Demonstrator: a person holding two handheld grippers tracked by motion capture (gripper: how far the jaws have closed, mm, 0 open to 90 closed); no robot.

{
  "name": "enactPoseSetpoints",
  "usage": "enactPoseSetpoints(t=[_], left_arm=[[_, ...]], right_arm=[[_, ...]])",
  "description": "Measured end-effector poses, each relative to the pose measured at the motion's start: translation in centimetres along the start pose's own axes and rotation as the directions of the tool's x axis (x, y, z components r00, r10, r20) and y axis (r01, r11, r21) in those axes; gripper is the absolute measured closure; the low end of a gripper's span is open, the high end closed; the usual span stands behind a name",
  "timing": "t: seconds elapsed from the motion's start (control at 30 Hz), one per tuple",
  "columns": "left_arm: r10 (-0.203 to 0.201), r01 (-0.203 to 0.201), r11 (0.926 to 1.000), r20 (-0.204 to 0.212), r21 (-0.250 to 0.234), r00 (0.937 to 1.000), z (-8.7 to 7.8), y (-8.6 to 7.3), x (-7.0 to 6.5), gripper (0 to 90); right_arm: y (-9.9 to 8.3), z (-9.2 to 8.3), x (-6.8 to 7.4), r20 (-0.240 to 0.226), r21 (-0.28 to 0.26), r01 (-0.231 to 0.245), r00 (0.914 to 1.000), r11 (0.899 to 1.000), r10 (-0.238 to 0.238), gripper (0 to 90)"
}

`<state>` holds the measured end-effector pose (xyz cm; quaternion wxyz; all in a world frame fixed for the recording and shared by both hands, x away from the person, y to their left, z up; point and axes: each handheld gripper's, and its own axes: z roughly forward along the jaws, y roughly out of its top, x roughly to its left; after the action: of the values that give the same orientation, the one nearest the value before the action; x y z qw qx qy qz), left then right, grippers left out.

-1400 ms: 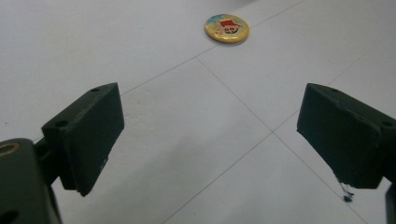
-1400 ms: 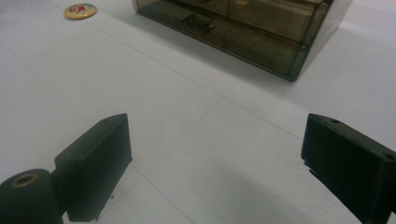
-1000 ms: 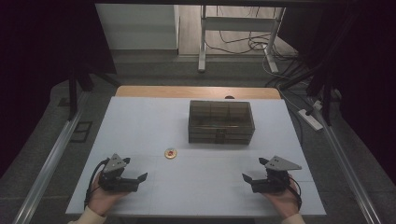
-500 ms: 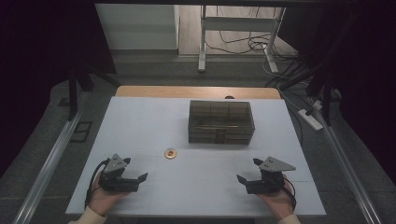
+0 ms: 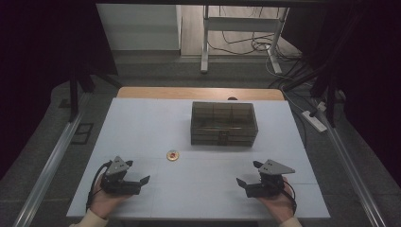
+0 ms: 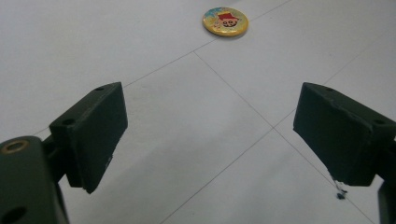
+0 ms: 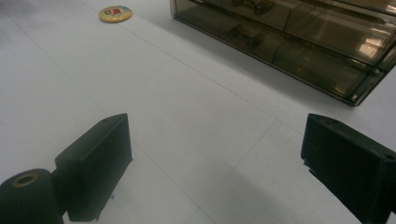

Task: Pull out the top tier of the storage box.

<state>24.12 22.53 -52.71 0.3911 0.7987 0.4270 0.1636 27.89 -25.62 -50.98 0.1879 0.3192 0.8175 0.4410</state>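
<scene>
Right gripper (image 5: 248, 177) perhaps nudged left, white table (image 5: 142, 127).

A white table (image 5: 142, 123) fills the frame's middle; a wooden strip (image 5: 156, 92) edges its far side. Beyond, upper centre, grey metal legs (image 5: 204, 42) and loose black cables (image 5: 246, 45) lie on the floor.

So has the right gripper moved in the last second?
Yes. The right gripper has slid left along the table's near edge, toward the badge, ending more under the drawer box.
</scene>
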Motion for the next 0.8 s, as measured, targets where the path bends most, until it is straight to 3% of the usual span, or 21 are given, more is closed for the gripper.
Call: enactPoseSetpoints(t=[0.5, 0.8], left_arm=[[0.002, -0.002, 1.0000, 0.002, 0.009, 1.0000, 0.2, 0.0, 0.0, 10.3], [0.001, -0.001, 0.9999, 0.002, 0.010, 1.0000, 0.2, 0.0, 0.0, 10.4]], right_arm=[[0.3, 0.9, 1.1, -0.010, 0.012, 0.031, 0.9995, 0.999, -0.030, 8.7], [0.5, 1.3, 1.6, 0.017, 0.026, 0.057, 0.9982, 0.998, -0.057, 8.6]])
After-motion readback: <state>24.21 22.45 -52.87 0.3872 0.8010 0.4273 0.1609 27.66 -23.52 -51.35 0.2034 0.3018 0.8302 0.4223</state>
